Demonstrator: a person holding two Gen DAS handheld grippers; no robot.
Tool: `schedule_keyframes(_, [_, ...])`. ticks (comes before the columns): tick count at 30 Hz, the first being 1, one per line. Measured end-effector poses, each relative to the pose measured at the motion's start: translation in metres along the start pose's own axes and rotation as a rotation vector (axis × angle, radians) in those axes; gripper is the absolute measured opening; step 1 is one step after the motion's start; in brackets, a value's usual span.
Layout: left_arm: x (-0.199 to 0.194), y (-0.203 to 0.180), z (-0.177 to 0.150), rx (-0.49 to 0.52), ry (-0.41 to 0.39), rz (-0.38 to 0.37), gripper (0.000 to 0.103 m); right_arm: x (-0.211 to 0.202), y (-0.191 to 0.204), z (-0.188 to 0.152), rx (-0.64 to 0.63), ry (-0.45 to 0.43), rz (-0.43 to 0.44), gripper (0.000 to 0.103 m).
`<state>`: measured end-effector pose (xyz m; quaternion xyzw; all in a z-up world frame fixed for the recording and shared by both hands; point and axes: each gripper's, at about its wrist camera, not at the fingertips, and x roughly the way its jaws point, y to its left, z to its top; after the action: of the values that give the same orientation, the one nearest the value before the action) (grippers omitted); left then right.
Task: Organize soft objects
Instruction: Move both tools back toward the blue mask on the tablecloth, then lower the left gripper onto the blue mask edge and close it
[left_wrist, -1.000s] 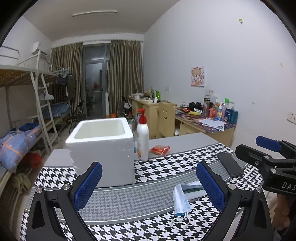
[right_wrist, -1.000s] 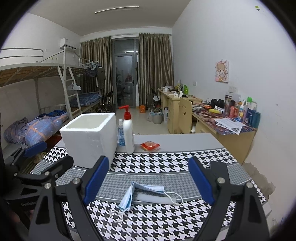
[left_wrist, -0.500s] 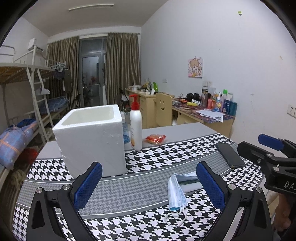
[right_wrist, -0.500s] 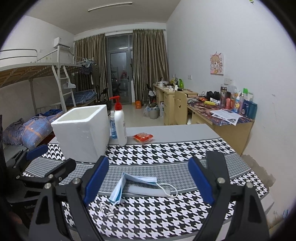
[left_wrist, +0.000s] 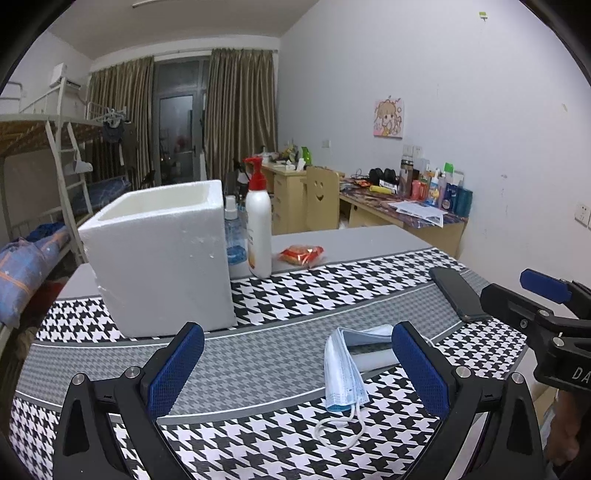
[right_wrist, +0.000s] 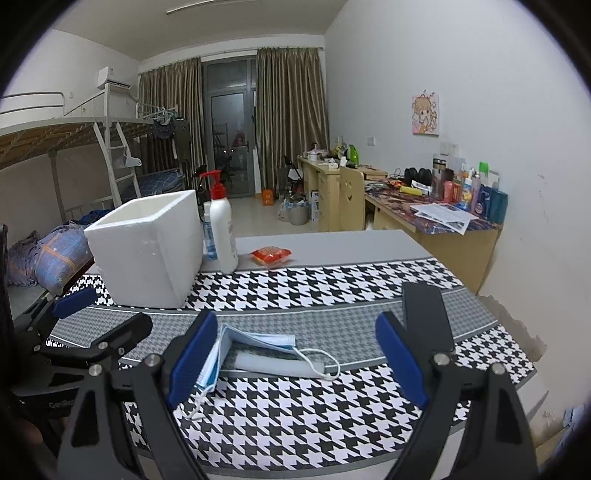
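Note:
A folded light-blue face mask lies on the houndstooth tablecloth, draped over a white cylinder-like piece. A white foam box stands open-topped at the back left. My left gripper is open, hovering above the cloth with the mask just inside its right finger. My right gripper is open too, low over the mask, its blue left pad beside the mask's fold. Neither pad touches the mask.
A white pump bottle and a small blue bottle stand by the box. An orange snack packet lies on the grey tabletop. A black phone rests at the right. Desks, a chair and a bunk bed lie beyond.
Both grippers have sunk toward the table and drawn nearer the mask; the box and bottle look larger and closer. Both jaws stay equally wide. Nothing on the table has moved.

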<state>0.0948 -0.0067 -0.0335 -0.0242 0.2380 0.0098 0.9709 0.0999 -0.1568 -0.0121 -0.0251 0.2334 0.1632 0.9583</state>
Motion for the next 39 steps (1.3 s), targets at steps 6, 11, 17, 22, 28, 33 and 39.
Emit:
schedule_keyframes(6, [0.010, -0.007, -0.004, 0.012, 0.030, -0.009, 0.102, 0.008, -0.002, -0.006, -0.005, 0.023, -0.007, 0.091])
schedule_keyframes(11, [0.022, -0.012, -0.009, 0.017, 0.073, -0.010, 0.102, 0.016, -0.006, -0.010, 0.002, 0.053, -0.013, 0.091])
schedule_keyframes(17, [0.030, -0.013, -0.013, 0.013, 0.100, -0.008, 0.102, 0.026, -0.012, -0.014, 0.007, 0.084, -0.015, 0.091])
schedule_keyframes(22, [0.038, -0.014, -0.018, 0.016, 0.127, -0.005, 0.102, 0.033, -0.014, -0.019, 0.007, 0.111, -0.011, 0.091])
schedule_keyframes(28, [0.051, -0.018, -0.022, 0.015, 0.169, -0.002, 0.102, 0.040, -0.021, -0.024, 0.021, 0.135, 0.000, 0.091])
schedule_keyframes(33, [0.060, -0.021, -0.025, 0.019, 0.198, 0.006, 0.102, 0.047, -0.025, -0.028, 0.032, 0.161, 0.008, 0.091])
schedule_keyframes(39, [0.072, -0.025, -0.029, 0.025, 0.232, 0.017, 0.102, 0.056, -0.024, -0.034, 0.017, 0.191, 0.024, 0.091])
